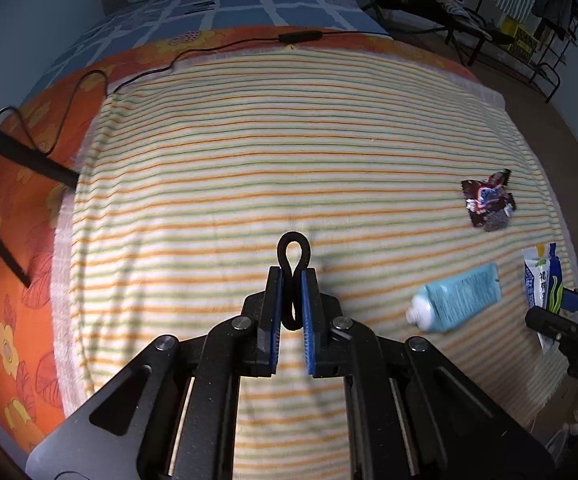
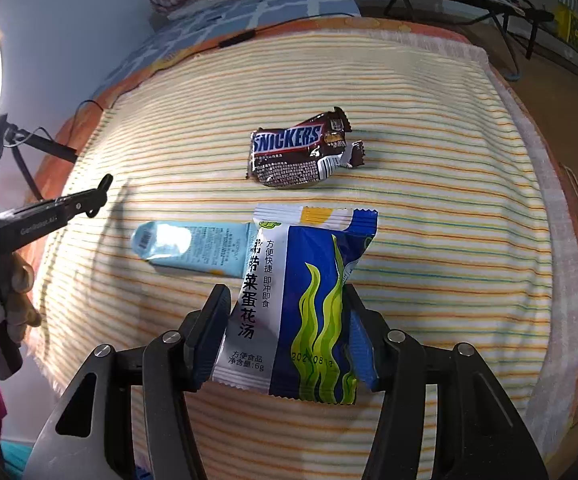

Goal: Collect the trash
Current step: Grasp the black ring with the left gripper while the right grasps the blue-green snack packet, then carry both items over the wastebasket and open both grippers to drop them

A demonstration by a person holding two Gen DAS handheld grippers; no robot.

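Your left hand-held gripper [image 1: 292,280] was clamped on a black band [image 1: 293,256], its loop sticking up past the blue pads at the centre of the left wrist view. The band was pinched near its middle, so both ends bulged out, one above the pads and one below; that grip looked secure enough to carry it clear of the striped towel [image 1: 289,140] that covers the bed.

Your right hand-held gripper [image 2: 287,304] straddled the soup packet [image 2: 289,300] in the lower middle of the right wrist view. The jaws stood partly closed with the packet between them. The pad [image 2: 207,336] on the left of the frame sat against the packet's edge, while on the right the packet overlapped the other pad, so I cannot tell whether the grip was already firm. Taking it across its width probably made sense, since a flat foil sachet would buckle into the jaws and not slide out.

Two pieces of trash lay untouched on the towel. The Snickers wrapper [image 2: 301,148] sat crumpled above the packet, apart from it. The blue tube [image 2: 193,246] lay flat at centre left, its end tucked behind the packet's upper corner, so lifting the packet might nudge it.

No bin showed in either view, so I judged the collecting to be barely half done, with both grippers occupied.
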